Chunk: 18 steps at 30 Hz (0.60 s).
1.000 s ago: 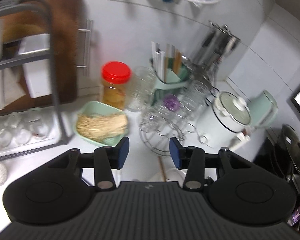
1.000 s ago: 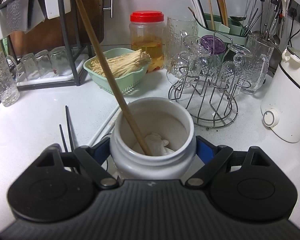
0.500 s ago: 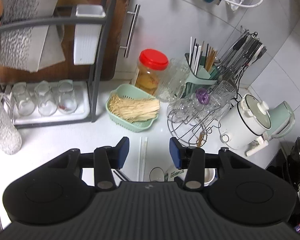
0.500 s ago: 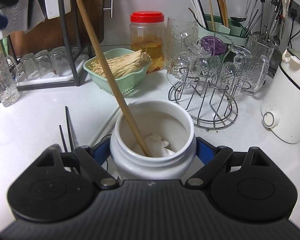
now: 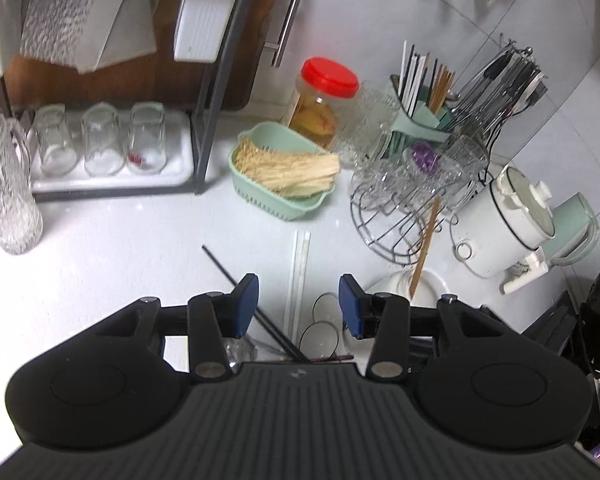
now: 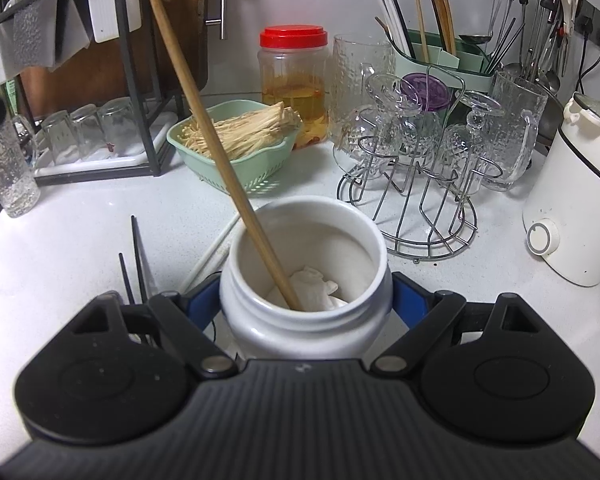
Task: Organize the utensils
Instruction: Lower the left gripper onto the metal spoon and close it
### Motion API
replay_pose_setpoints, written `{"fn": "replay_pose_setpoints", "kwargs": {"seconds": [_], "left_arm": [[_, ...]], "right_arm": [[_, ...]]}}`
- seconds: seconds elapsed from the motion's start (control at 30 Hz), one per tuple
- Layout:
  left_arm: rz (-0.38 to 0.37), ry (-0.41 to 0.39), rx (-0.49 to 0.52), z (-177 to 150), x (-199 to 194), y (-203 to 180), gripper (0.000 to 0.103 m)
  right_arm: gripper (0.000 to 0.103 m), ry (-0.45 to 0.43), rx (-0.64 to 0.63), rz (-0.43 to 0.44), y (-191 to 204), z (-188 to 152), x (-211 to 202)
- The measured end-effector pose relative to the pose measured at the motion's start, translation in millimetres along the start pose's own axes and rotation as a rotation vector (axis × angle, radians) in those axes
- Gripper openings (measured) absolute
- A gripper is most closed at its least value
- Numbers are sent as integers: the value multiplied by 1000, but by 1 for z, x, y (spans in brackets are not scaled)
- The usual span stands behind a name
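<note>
My right gripper [image 6: 306, 304] is shut on a white ceramic jar [image 6: 308, 332] that stands on the white counter. A long wooden chopstick [image 6: 204, 120] leans inside it, and something white lies crumpled at the jar's bottom. My left gripper [image 5: 298, 300] hangs open above the counter with nothing between its fingers. Below it lie a pair of white chopsticks [image 5: 300, 268] and two black chopsticks [image 5: 224, 268]. The jar [image 5: 396, 284] and its wooden chopstick [image 5: 426, 240] are just to the right of the left gripper. The black chopsticks [image 6: 138, 256] lie left of the jar.
At the back stand a green basket [image 5: 280, 204] of pale sticks, a red-lidded jar [image 5: 324, 104], a wire rack of glasses [image 5: 408, 200] and a green utensil holder [image 5: 420, 120] with chopsticks. A white cooker [image 5: 504, 224] is on the right. A dish rack [image 5: 112, 152] and a tall glass [image 5: 8, 200] are on the left.
The left gripper has come down and back toward the near counter, so the loose white and black chopsticks now lie under its fingers. The right gripper and jar have not moved.
</note>
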<state>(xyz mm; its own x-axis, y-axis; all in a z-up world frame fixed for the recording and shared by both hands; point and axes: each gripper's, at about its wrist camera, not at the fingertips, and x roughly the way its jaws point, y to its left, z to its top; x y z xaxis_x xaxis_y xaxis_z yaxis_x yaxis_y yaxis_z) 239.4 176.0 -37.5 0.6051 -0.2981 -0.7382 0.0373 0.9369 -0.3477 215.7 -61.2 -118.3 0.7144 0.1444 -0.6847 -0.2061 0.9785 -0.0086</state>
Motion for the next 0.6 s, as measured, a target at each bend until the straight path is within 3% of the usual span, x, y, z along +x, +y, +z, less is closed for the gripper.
{"fn": "replay_pose_setpoints", "kwargs": {"seconds": [0.43, 0.6], "left_arm": [[16, 110, -20, -32, 26, 17, 50], [12, 119, -15, -41, 34, 23, 50]], "right_arm": [[90, -14, 11, -15, 2, 0, 3], [90, -15, 22, -28, 6, 6, 9]]}}
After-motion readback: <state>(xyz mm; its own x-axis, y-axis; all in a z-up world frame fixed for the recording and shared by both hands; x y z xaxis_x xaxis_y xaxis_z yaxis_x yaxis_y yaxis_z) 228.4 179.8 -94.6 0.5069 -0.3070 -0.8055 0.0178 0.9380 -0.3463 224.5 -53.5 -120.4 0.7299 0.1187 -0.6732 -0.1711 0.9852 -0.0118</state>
